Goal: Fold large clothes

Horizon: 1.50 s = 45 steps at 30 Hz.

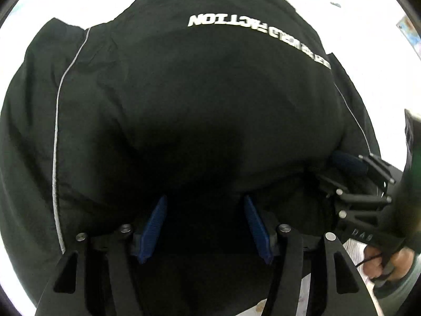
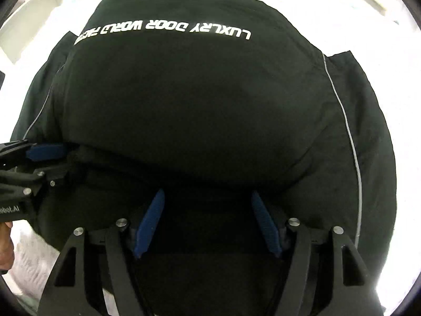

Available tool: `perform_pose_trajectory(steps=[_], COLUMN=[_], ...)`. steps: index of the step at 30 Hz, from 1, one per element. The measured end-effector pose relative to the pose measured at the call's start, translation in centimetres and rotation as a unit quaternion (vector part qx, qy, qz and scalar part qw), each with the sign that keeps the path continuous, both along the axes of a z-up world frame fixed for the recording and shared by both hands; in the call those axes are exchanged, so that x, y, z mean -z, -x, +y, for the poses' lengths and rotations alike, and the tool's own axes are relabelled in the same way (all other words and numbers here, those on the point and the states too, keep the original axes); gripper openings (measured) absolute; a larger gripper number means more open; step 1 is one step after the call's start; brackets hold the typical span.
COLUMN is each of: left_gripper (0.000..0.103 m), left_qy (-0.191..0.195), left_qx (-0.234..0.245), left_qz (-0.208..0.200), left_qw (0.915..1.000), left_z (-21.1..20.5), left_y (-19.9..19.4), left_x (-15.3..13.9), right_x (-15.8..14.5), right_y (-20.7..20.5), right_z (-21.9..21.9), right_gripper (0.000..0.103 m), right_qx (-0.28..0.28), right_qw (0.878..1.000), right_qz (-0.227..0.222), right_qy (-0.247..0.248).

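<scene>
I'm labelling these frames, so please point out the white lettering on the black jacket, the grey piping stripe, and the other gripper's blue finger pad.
White printed lettering (image 2: 163, 30), right wrist view: middle of the text line.
Grey piping stripe (image 1: 56, 121), left wrist view: mid-length of the seam.
Blue finger pad (image 2: 46, 150), right wrist view: pad's flat side.

Jacket (image 1: 184, 110): black matt cloth, lightly creased; glossy white printed lettering (image 2: 163, 27); grey piping (image 1: 59, 121). Grippers: matt black plastic frames, ribbed blue pads (image 1: 155, 226), bright metal pins (image 2: 294, 221). Surface (image 2: 381, 60): white cloth.

Both claws were held low, side by side: the left claw (image 1: 205, 226) and right claw (image 2: 206, 223) each had blue fingers spread apart.
</scene>
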<state>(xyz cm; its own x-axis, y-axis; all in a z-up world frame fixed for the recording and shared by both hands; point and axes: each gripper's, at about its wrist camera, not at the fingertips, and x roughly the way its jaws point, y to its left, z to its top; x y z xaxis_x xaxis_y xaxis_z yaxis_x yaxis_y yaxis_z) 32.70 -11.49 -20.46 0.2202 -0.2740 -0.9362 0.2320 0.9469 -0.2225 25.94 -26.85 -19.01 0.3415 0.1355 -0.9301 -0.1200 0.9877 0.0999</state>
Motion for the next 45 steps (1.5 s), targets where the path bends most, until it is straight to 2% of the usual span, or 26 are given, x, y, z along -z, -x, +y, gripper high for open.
perform_pose_trajectory(steps=[2, 5, 8, 9, 10, 13, 15, 18, 21, 23, 26, 28, 30, 32, 37, 41, 45], left_gripper=[0.062, 0.063, 0.063, 0.063, 0.063, 0.063, 0.062, 0.062, 0.062, 0.062, 0.063, 0.063, 0.065, 0.067, 0.067, 0.068, 0.068], left_qy=[0.015, 0.066, 0.095, 0.102, 0.101, 0.094, 0.089, 0.074, 0.077, 0.083, 0.086, 0.093, 0.112, 0.114, 0.060, 0.050, 0.069], left_qx=[0.003, 0.006, -0.005, -0.009, -0.015, -0.031, -0.043, -0.035, -0.017, -0.004, 0.027, 0.041, 0.050, 0.053, 0.009, -0.009, -0.015], left_qz=[0.003, -0.023, -0.049, -0.048, -0.043, 0.015, 0.044, 0.040, 0.027, 0.016, -0.008, -0.005, 0.006, 0.026, 0.051, 0.042, 0.041], left_qw=[0.9999, 0.9975, 0.9942, 0.9936, 0.9938, 0.9950, 0.9941, 0.9958, 0.9965, 0.9964, 0.9959, 0.9948, 0.9924, 0.9917, 0.9968, 0.9978, 0.9967], left_z=[0.0, 0.9, 1.3, 1.3, 1.3, 0.9, 1.0, 0.5, 0.7, 1.7, 3.5, 4.4, 4.8, 4.7, 3.6, 3.7, 4.2], left_y=[-0.2, -1.0, -3.6, -4.8, -6.0, -9.4, -10.8, -11.2, -10.6, -9.6, -6.7, -4.8, -2.8, -0.8, 0.7, 0.3, 0.9], left_x=[-1.7, -5.5, -7.9, -7.9, -7.4, -2.9, 0.3, 0.5, -1.8, -3.9, -6.7, -7.8, -7.8, -6.7, -1.0, -0.7, -2.1], right_x=[-2.2, -7.0, -7.5, -6.8, -5.6, -0.8, 0.6, 0.4, -1.5, -4.0, -7.0, -7.6, -6.9, -5.1, 0.4, 0.4, -0.2], right_y=[-0.4, -1.8, -5.1, -6.0, -7.2, -8.9, -9.1, -8.6, -7.4, -5.4, -1.5, 0.6, 2.8, 4.0, 2.3, 1.8, 2.7], right_z=[-0.5, -1.2, -1.5, -1.6, -1.5, -1.6, -1.5, -0.7, -1.4, -1.7, -0.8, -0.3, 0.5, 1.5, 1.3, 2.1, 1.7], right_gripper=[0.071, 0.071, 0.071, 0.067, 0.059, 0.058, 0.057, 0.057, 0.059, 0.061, 0.066, 0.066, 0.066, 0.066, 0.067, 0.069, 0.071], right_qx=[-0.004, -0.005, 0.011, 0.017, 0.023, 0.043, 0.045, 0.040, 0.042, 0.029, -0.005, -0.018, -0.021, -0.017, 0.008, 0.016, 0.042], right_qw=[1.000, 0.998, 0.997, 0.997, 0.998, 0.996, 0.997, 0.998, 0.996, 0.995, 0.997, 0.998, 0.999, 0.999, 0.997, 0.998, 0.996], right_qz=[0.006, -0.059, -0.064, -0.056, -0.040, 0.027, 0.025, 0.017, 0.013, 0.000, -0.024, -0.028, -0.012, 0.014, 0.049, 0.051, 0.050], right_qy=[-0.016, -0.031, -0.044, -0.042, -0.039, -0.067, -0.062, -0.039, -0.075, -0.091, -0.076, -0.059, -0.048, -0.049, -0.052, -0.035, -0.057])
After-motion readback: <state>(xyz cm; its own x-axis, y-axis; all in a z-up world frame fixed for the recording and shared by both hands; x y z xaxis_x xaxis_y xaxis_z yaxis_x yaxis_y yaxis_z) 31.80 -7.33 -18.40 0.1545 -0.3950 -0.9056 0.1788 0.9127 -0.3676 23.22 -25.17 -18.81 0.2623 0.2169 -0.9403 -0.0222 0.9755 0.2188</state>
